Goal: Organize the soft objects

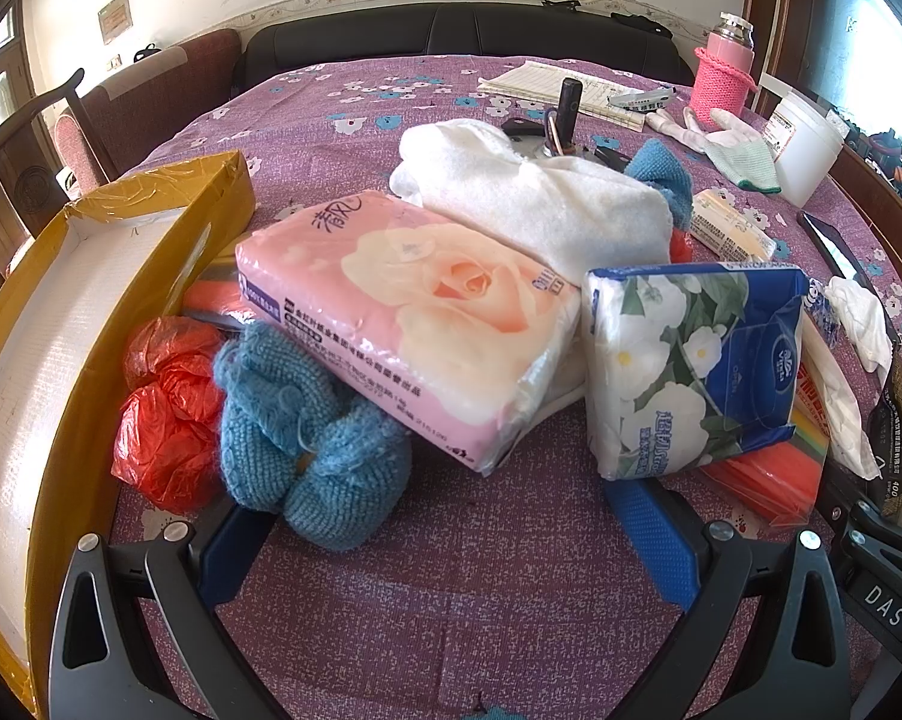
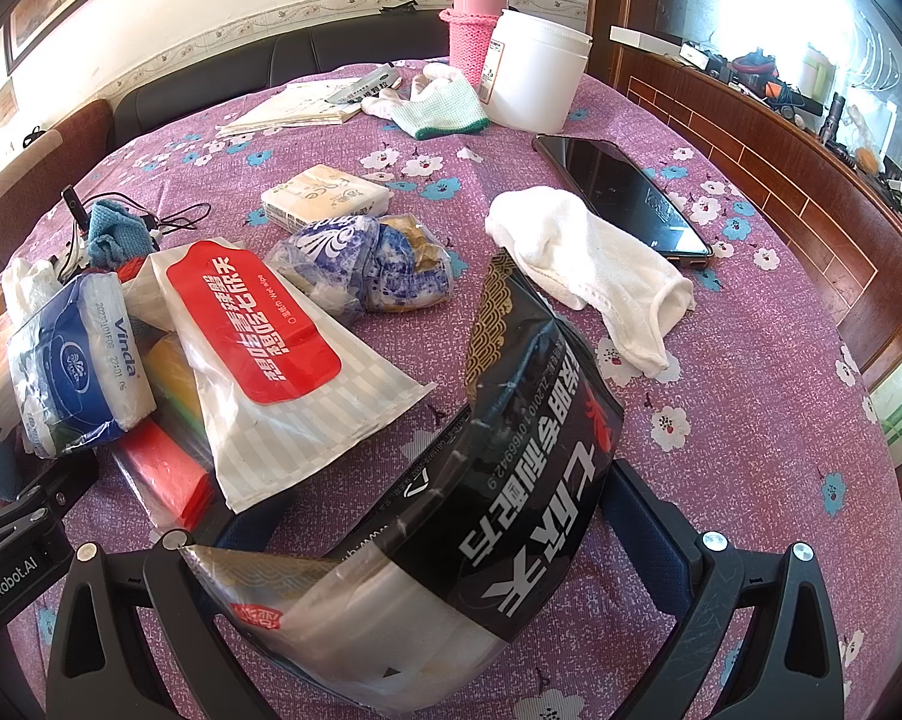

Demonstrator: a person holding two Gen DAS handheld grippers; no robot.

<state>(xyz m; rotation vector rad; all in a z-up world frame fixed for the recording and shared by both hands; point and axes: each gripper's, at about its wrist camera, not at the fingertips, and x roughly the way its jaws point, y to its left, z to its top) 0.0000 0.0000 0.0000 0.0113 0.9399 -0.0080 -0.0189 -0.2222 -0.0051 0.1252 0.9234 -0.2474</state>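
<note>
In the left wrist view my left gripper (image 1: 445, 516) is open and empty, just short of a heap: a pink tissue pack (image 1: 415, 324), a blue-and-white Vinda tissue pack (image 1: 691, 366), a white towel (image 1: 535, 198), a blue knitted cloth (image 1: 307, 438) and a red plastic bag (image 1: 163, 420). An open yellow cardboard box (image 1: 61, 324) lies left of the heap. In the right wrist view my right gripper (image 2: 445, 534) has its jaws wide apart, with a black soft packet (image 2: 511, 468) lying between the fingers. Whether they press on it is unclear. A white sock (image 2: 595, 270) lies beyond.
On the purple flowered tablecloth (image 2: 721, 450) there are a white-and-red wipes packet (image 2: 271, 348), a Vinda pack (image 2: 73, 372), a crumpled blue-white bag (image 2: 367, 270), a small tissue pack (image 2: 325, 198), a phone (image 2: 625, 192), a white tub (image 2: 535, 72), a pink flask (image 2: 469, 18), gloves (image 2: 439, 108) and papers (image 2: 295, 108).
</note>
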